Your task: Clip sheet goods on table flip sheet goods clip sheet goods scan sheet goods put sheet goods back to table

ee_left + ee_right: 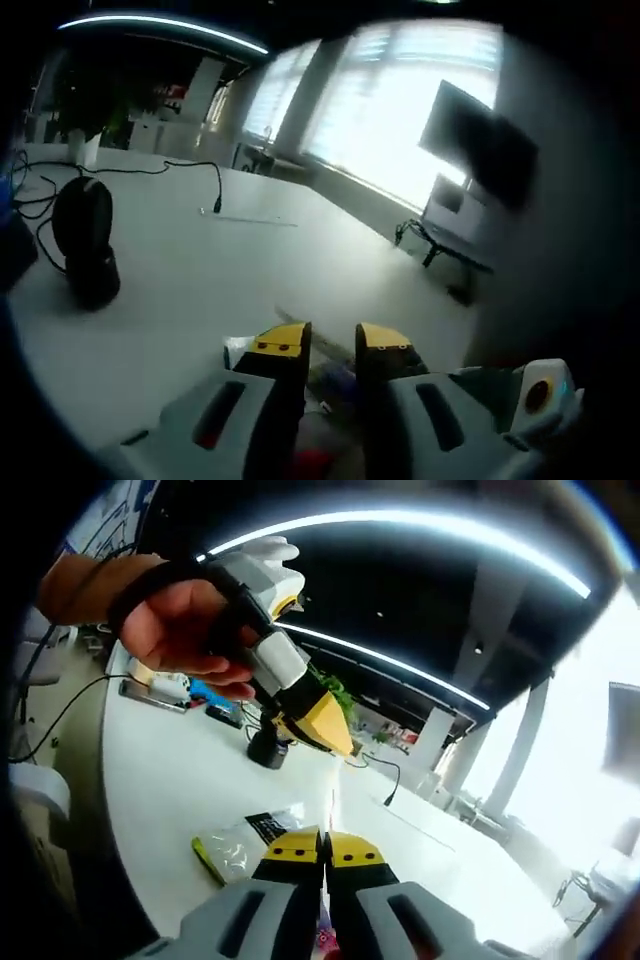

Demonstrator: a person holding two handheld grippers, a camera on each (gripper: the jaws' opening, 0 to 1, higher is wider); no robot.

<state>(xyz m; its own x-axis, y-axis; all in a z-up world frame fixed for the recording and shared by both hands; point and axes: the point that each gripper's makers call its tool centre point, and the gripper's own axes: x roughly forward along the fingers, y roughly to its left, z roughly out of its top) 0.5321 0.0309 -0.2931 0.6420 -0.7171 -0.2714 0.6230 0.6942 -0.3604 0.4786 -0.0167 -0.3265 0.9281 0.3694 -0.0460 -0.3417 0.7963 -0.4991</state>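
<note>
In the left gripper view, your left tongs (332, 345) rise from the bottom with the yellow tips a little apart, a narrow gap between them. Between and under the jaws lies a clear pack (325, 385) with purple and red print; whether the jaws press it, I cannot tell, because that part is blurred. The tongs point low over the white desk (200, 290). Far on the left of the desk stands a black scanner (85, 245) with its cable (150, 170) running across. A dark monitor (478, 145) stands by the bright windows.

In the right gripper view, your right tongs (324, 850) are pressed together, the yellow tips touching. They pinch a thin clear sheet (331, 810) that stands up edge-on from between the tips. Above, your left hand (185, 620) grips the other tool, fingers wrapped around its handle, with the yellow nose pointing down and to the right toward the desk (160, 790). On the desk, just left of the tips, lies a flat packet (245, 840) with a green edge.
</note>
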